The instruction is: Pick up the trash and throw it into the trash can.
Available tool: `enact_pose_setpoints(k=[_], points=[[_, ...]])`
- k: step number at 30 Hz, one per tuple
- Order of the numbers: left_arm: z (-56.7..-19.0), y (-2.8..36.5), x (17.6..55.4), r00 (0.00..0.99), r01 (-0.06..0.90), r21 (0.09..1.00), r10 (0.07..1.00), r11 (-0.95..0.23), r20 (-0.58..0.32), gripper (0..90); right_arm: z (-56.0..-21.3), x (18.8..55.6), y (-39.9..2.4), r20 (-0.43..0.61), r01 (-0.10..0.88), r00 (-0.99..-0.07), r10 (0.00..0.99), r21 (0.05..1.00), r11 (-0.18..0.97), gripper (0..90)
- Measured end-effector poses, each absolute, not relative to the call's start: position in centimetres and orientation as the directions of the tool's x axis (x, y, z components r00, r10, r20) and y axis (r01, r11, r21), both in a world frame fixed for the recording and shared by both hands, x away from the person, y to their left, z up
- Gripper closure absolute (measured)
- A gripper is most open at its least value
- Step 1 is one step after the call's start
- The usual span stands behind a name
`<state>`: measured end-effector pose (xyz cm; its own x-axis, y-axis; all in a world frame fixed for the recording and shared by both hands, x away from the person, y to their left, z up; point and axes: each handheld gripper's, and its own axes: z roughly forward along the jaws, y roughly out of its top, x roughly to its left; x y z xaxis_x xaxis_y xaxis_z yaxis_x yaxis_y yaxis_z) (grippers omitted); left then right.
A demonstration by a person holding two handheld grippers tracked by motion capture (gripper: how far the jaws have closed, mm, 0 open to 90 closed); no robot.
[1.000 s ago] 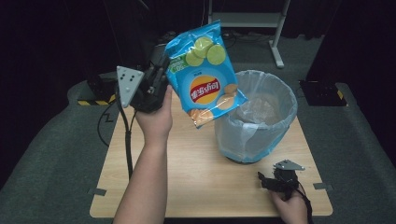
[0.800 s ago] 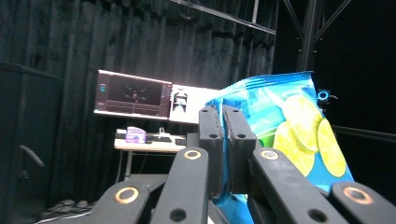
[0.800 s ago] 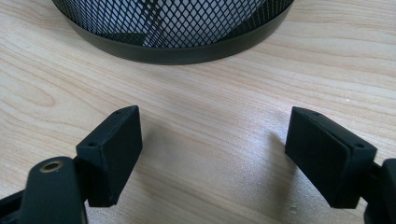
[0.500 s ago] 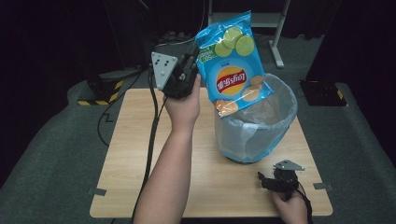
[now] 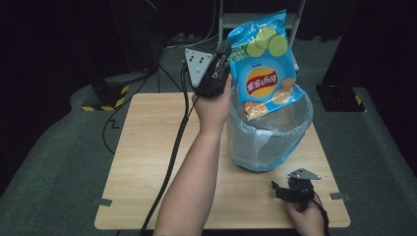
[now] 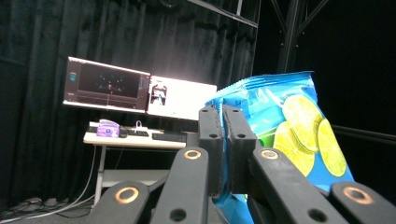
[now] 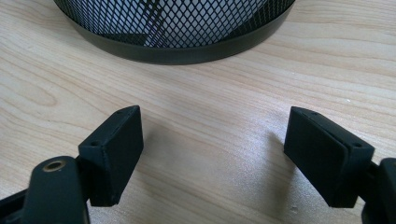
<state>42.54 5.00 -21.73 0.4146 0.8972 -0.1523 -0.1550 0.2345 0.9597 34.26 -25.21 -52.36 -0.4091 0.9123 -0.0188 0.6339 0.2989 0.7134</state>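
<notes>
Your left gripper (image 5: 223,61) is clamped on the upper left edge of the blue lime-flavour crisp bag (image 5: 265,69), and the left gripper view shows the two jaws pressed together on that thin seam. The bag hangs in the air above the mesh waste bin (image 5: 268,135), its lower corner just inside the plastic liner (image 5: 246,142) at the rim. Your right gripper (image 5: 290,189) rests on the table (image 5: 147,147) near its front right corner, jaws spread wide with nothing between them. The bag is wide and tilted, so I judge that if you let go here it could catch on the rim, tip outward and fall onto the table. A pinch on so little foil may also slip early
</notes>
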Motion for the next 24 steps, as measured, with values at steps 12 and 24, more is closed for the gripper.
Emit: enact_pose_setpoints(k=[12,24], points=[[-23.9,4.4,42.3,0.410,-0.142,0.974,0.906,0.177,-0.104,86.9,-52.4,34.3,-25.2,-0.018,0.634,-0.410,0.912,0.713,0.299,19.7],[-25.9,4.4,41.1,0.420,-0.137,0.982,0.905,0.133,-0.064,86.3,-52.4,34.3,-25.2,-0.019,0.634,-0.409,0.912,0.713,0.299,19.7]])
